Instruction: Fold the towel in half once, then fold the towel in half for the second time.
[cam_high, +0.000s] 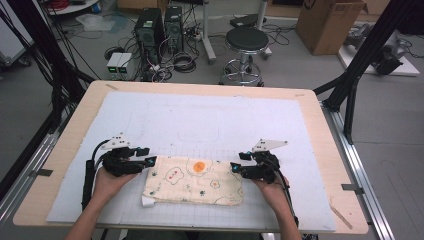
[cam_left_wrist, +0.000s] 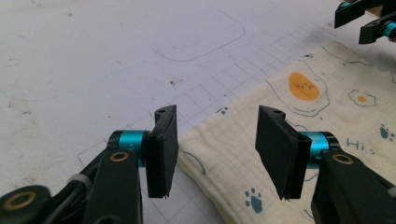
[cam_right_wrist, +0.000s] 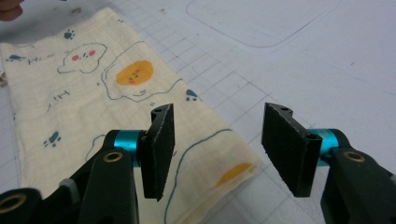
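A folded cream cloth (cam_high: 194, 181) printed with fried eggs and paw marks lies flat on the white gridded mat (cam_high: 200, 125) that covers my desk (cam_high: 320, 125), near the desk's 6 o'clock edge. My left gripper (cam_high: 150, 159) sits at the cloth's 9 o'clock end and my right gripper (cam_high: 234, 167) at its 3 o'clock end, each just above a far corner. Both stand with jaws apart and nothing clamped. In the left gripper view the cloth's corner lies under the gap between my pads (cam_left_wrist: 163, 151), untouched by them. In the right gripper view the folded corner with an orange yolk (cam_right_wrist: 236, 172) lies below the open gap. On the floor beyond the desk, at 12 o'clock, stands a black stool (cam_high: 246, 42).
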